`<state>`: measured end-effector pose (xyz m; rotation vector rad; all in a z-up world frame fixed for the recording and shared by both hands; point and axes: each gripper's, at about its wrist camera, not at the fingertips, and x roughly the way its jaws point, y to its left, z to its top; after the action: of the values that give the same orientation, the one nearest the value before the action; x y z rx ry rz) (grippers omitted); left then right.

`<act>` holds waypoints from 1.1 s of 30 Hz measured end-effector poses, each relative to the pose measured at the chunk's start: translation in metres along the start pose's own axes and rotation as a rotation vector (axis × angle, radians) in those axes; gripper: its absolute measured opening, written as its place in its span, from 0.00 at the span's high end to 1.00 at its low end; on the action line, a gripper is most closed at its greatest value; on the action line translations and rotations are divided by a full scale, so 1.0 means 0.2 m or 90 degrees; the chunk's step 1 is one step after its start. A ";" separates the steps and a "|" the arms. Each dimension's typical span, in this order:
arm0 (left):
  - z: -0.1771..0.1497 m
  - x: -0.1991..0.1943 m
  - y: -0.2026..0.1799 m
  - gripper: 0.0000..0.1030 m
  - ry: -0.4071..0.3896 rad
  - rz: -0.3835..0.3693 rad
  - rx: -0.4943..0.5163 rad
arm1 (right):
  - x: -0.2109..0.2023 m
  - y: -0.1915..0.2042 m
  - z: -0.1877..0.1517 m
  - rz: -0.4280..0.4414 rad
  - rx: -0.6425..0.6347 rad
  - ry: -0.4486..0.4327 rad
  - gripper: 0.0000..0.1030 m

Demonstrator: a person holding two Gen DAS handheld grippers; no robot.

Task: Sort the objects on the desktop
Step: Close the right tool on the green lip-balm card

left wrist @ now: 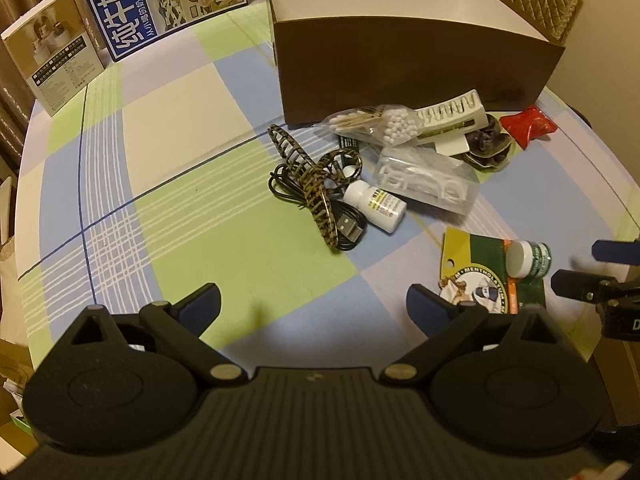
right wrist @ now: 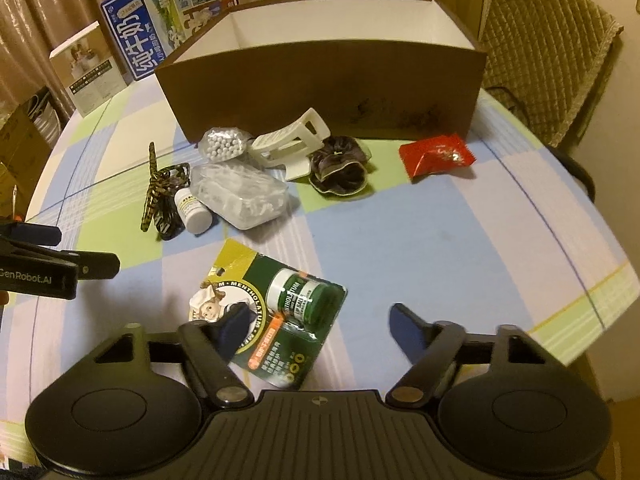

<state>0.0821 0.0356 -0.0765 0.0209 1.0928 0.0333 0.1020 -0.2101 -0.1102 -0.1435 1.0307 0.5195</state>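
The right tool [right wrist: 316, 322] hung over the balm card [right wrist: 276, 316], its jaws partly closed around it but not yet pinching: the left pad overlapped the card's edge, the right pad stood apart over bare cloth. I judged it was lining up a grasp to carry the card to the box [right wrist: 320, 88], which stood open at the back of the counter [right wrist: 440, 240]. The left tool [left wrist: 314, 304] hovered released, holding nothing, beside the card. The rest lay heaped just before the box: hair claw [left wrist: 308, 184], cable [left wrist: 348, 232], pill bottle [left wrist: 376, 206], cotton swabs [left wrist: 384, 124], red packet [right wrist: 436, 154].
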 end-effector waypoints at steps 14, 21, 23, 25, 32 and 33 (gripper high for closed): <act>0.05 0.09 0.01 0.07 0.015 -0.001 -0.001 | 0.19 0.04 0.05 0.013 0.002 0.035 0.53; 0.09 0.11 0.04 0.09 0.010 -0.001 -0.012 | 0.25 0.02 0.07 0.009 0.006 0.042 0.65; 0.11 0.12 0.05 0.11 0.006 -0.001 -0.014 | 0.25 0.00 0.09 -0.002 0.000 0.036 0.67; 0.12 0.13 0.05 0.12 0.001 0.000 -0.016 | 0.25 -0.03 0.10 -0.016 -0.003 0.031 0.67; 0.20 0.16 0.06 0.31 -0.022 -0.006 -0.041 | 0.25 -0.21 0.15 -0.064 0.023 0.026 0.67; 0.22 0.16 0.06 0.32 -0.025 -0.007 -0.046 | 0.25 -0.24 0.16 -0.069 0.027 0.027 0.67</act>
<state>0.1353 0.0497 -0.0844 -0.0483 1.0516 0.0624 0.1696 -0.2229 -0.1422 -0.1726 1.0677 0.3973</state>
